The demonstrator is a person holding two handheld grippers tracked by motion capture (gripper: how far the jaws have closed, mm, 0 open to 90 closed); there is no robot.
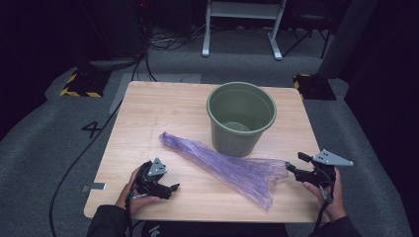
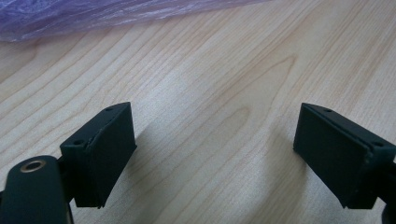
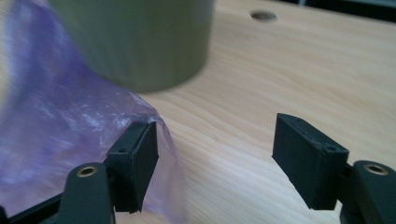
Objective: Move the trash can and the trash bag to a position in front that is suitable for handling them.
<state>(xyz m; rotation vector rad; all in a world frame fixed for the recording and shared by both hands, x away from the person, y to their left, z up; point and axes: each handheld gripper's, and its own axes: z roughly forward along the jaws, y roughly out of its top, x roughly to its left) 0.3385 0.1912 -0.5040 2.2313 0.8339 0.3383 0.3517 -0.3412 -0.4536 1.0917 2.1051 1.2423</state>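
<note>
A crumpled purple plastic bag (image 1: 222, 165) lies slantwise across the wooden table (image 1: 153, 108), its wide end toward the front right. Just behind it stands a green bucket (image 1: 240, 118), upright. My right gripper (image 1: 295, 163) is at the bag's wide end. In the right gripper view its jaws (image 3: 215, 158) stand open; the bag (image 3: 56, 126) lies against the left pad, and bare wood shows between the pads. The bucket (image 3: 135, 42) looms close behind. My left gripper (image 1: 173, 187) rests near the front left, open (image 2: 215, 154) over bare wood, with the bag (image 2: 93, 14) farther off.
A small round hole (image 3: 263, 16) is in the tabletop beyond the bucket. Grey carpet surrounds the table, with cables (image 1: 74, 163) on the floor at the left and a white frame stand (image 1: 242, 24) behind.
</note>
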